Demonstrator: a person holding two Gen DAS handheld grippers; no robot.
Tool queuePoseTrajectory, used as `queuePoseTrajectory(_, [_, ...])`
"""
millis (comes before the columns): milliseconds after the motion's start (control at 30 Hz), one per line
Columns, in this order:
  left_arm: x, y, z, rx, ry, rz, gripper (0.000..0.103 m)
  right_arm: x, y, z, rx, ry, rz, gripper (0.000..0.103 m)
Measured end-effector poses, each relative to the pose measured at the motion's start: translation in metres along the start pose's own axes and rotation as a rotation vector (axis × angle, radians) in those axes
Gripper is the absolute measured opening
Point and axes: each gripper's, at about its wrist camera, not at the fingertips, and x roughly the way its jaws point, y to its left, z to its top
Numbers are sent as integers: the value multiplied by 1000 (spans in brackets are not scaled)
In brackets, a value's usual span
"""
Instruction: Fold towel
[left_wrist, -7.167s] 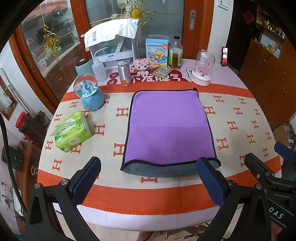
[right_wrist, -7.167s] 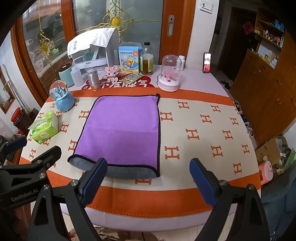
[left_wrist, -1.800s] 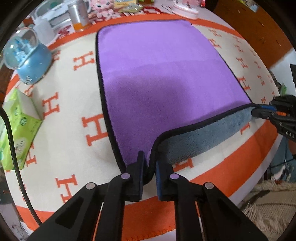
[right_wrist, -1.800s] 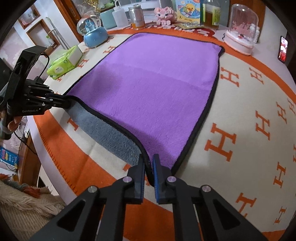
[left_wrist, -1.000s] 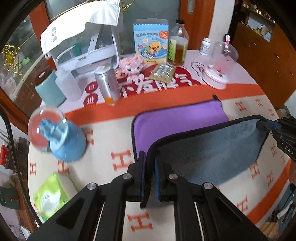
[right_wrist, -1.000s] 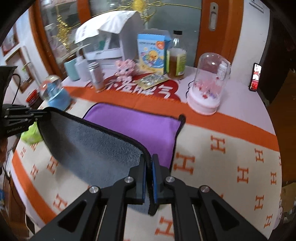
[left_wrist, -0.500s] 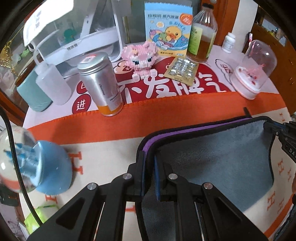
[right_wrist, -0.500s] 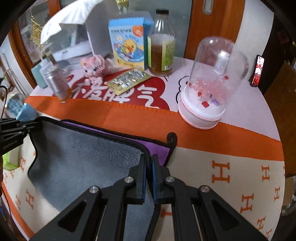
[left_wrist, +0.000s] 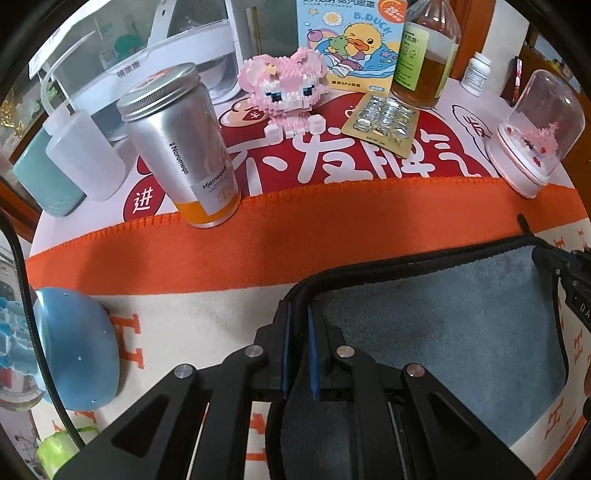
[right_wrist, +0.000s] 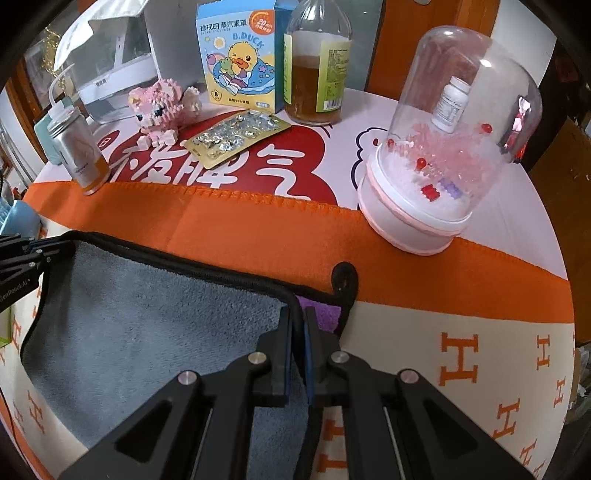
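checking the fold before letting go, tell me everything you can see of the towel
The towel is plush, grey on the side facing up, purple underneath, with black edging and a black hanging loop at its far right corner. It lies folded over on the orange and cream tablecloth. The left tongs and right tongs each pinch a far corner of the top layer. A purple sliver shows beside the right tongs.

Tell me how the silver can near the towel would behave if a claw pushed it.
The can is tall on a narrow base, so a high push would probably tip it. It looks like thin metal, likely light. Being round, it might roll once it falls.
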Motion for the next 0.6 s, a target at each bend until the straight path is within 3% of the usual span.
queuePoseTrajectory(333, [1,0,1,1,-12,9,7,2,4,-3,-22,-10,-32,6])
queuePoseTrajectory(600, [-3,-2,0,9,-21,24,8,-1,-2,-2,5,-8,-28,19])
